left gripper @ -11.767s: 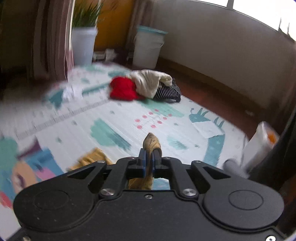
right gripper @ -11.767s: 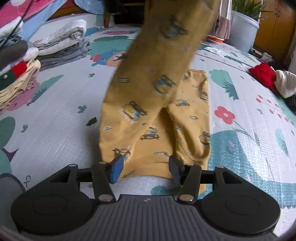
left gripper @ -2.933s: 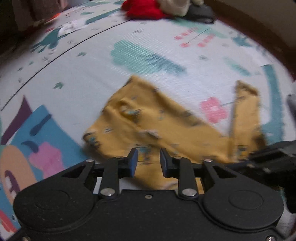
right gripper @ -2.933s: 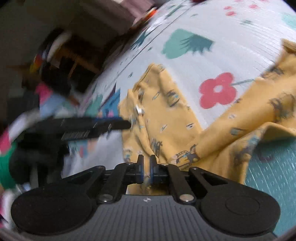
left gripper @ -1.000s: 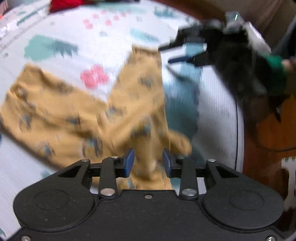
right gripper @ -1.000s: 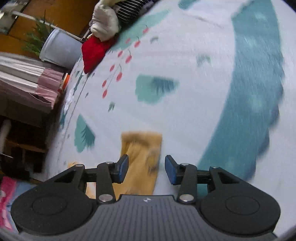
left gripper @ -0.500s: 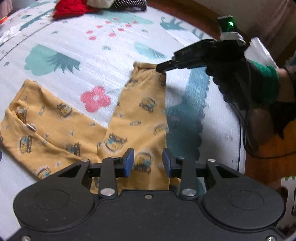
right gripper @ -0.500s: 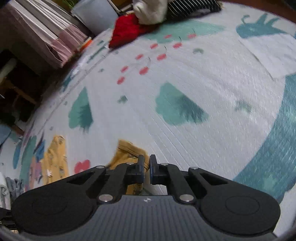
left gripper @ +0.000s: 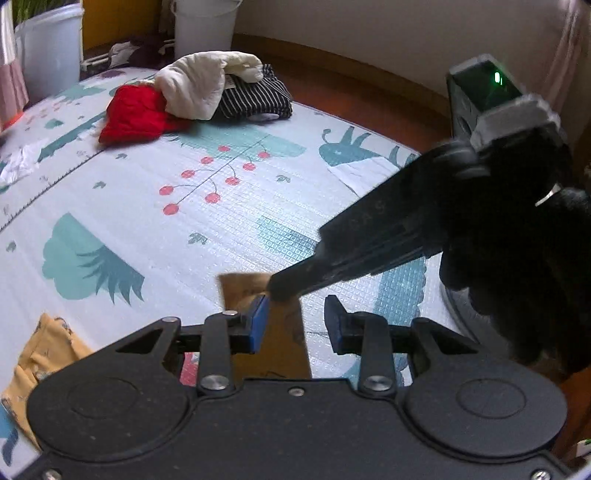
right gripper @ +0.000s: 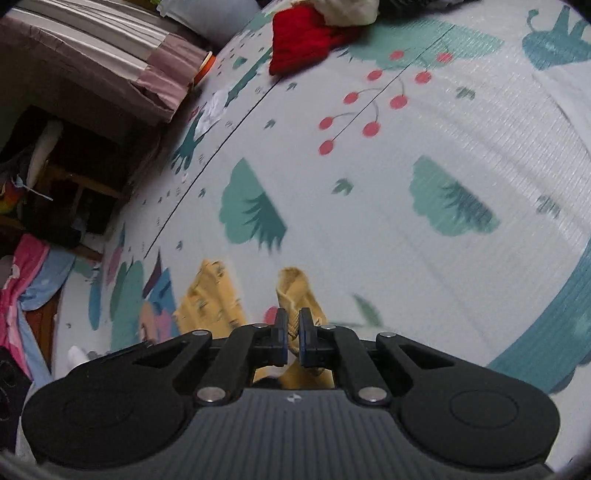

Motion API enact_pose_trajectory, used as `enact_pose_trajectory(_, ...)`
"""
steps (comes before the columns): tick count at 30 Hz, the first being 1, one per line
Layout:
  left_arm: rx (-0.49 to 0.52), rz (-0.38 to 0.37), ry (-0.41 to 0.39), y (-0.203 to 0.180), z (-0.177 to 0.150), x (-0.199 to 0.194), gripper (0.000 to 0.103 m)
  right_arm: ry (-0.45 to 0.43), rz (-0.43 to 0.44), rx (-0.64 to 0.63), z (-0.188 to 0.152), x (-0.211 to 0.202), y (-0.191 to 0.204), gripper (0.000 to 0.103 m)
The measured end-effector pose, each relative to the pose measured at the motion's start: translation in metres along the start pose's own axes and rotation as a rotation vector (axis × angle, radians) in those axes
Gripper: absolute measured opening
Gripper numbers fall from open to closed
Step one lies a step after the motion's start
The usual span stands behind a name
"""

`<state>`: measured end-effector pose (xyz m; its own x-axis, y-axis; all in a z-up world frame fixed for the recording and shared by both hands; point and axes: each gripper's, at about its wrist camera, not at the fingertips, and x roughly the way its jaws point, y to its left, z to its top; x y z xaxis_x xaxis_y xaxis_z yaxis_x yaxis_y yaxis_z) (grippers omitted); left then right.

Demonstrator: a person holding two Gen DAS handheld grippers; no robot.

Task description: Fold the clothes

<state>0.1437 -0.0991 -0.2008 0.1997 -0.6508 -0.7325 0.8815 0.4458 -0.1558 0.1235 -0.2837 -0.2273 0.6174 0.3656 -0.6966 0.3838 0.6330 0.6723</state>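
Observation:
The yellow printed trousers (left gripper: 273, 332) lie on the play mat. In the left wrist view one leg's cuff sits between my open left gripper's (left gripper: 295, 325) blue pads, and the other leg (left gripper: 40, 350) lies at the far left. My right gripper (right gripper: 291, 338) is shut on that cuff and lifts it off the mat; from the left wrist view its dark fingers (left gripper: 332, 266) reach in from the right onto the cuff. In the right wrist view the other leg (right gripper: 210, 299) lies to the left.
A pile of red, cream and striped clothes (left gripper: 192, 92) lies at the mat's far edge. A white planter (left gripper: 48, 48) and a white bin (left gripper: 203, 26) stand behind it. Curtains (right gripper: 110, 55) and clutter border the mat's left side.
My left gripper has moved forward along the trouser leg to the cuff. My right gripper, shut on the cuff, has raised it off the mat.

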Motion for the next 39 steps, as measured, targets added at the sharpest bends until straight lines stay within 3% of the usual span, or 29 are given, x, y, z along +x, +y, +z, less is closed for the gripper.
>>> enact_pose_trajectory(10, -0.038, 0.074, -0.025, 0.016, -0.013, -0.012, 0.030, 0.040, 0.071, 0.078, -0.010, 0.006, 0.022, 0.009)
enact_pose_trajectory(14, -0.046, 0.074, -0.030, 0.027, -0.019, -0.022, 0.023, 0.058, 0.057, 0.007, -0.011, 0.011, 0.040, 0.010)
enact_pose_trajectory(17, -0.054, 0.072, -0.031, 0.036, -0.024, -0.028, 0.007, 0.061, 0.048, -0.115, -0.013, 0.013, 0.059, 0.013)
enact_pose_trajectory(22, -0.126, 0.037, -0.050, 0.052, -0.031, -0.037, 0.004, 0.076, 0.060, -0.217, -0.012, 0.017, 0.082, 0.017)
enact_pose_trajectory(25, -0.168, 0.021, -0.070, 0.065, -0.035, -0.048, 0.003, 0.047, 0.130, -0.163, -0.009, 0.012, 0.080, 0.017)
enact_pose_trajectory(28, -0.173, 0.012, -0.107, 0.078, -0.036, -0.068, 0.003, -0.046, 0.125, -0.144, -0.010, -0.002, 0.073, 0.018)
enact_pose_trajectory(33, -0.196, 0.004, -0.134, 0.107, -0.038, -0.096, 0.003, -0.142, 0.092, -0.445, -0.057, -0.020, 0.081, 0.018)
enact_pose_trajectory(39, -0.253, 0.007, -0.152, 0.133, -0.041, -0.117, 0.003, 0.027, 0.088, -0.925, -0.175, 0.013, 0.114, 0.018)
